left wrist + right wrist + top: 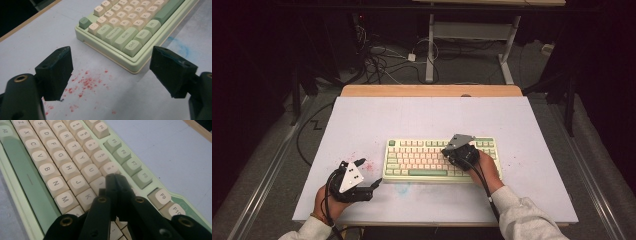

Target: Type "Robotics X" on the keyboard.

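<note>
From the high view, a pale green and cream plastic keyboard (439, 160) lies flat on the white-topped table (412, 117), toward the near middle. The right hand-held gripper (446, 150) is over the keyboard's right half, its grey plate on top. The left hand-held gripper (369, 172) sits just off the keyboard's left end, above the table surface, near a patch of red specks (368, 165).

In the left gripper view, the left hand-held gripper (111, 72) has its two black jaws spread wide apart with nothing between them. The keyboard's near left corner (130, 47), with the Ctrl and Shift keys, lies just ahead, and the red specks (87, 83) dot the table below.

In the right gripper view, the right hand-held gripper (114, 177) has its jaws pressed together, tips down at the keys beside the 8 and U keycaps (100, 167).
</note>
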Available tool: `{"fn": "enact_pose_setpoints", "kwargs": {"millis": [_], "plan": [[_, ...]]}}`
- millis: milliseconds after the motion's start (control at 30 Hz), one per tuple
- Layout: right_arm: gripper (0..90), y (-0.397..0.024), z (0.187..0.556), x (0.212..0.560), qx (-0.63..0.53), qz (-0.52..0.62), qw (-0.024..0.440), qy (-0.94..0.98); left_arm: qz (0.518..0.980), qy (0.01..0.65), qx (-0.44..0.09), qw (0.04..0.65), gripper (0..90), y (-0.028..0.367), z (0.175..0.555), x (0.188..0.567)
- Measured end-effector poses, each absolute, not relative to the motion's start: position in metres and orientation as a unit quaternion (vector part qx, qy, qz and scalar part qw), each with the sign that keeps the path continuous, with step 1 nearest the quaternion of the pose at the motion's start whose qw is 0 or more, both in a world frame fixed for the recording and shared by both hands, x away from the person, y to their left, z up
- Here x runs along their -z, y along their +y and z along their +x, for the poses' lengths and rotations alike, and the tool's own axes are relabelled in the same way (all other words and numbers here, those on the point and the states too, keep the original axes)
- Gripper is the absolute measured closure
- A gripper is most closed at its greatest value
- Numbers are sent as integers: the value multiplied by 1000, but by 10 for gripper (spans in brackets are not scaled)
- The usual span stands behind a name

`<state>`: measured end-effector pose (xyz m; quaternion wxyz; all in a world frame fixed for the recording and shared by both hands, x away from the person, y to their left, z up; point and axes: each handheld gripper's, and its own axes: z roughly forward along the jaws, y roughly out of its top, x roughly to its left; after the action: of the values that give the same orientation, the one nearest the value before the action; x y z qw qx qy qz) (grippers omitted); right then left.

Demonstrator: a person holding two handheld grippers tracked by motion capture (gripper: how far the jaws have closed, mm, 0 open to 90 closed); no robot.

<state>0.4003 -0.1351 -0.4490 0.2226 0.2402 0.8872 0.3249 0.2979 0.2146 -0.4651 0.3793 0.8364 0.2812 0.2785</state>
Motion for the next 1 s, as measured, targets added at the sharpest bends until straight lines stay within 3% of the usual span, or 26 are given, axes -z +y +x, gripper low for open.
{"fn": "enact_pose_setpoints", "kwargs": {"millis": [1000], "plan": [[899,-147,388,433,-374,245,223,866,839,269,-279,382,182,212,304,466]]}}
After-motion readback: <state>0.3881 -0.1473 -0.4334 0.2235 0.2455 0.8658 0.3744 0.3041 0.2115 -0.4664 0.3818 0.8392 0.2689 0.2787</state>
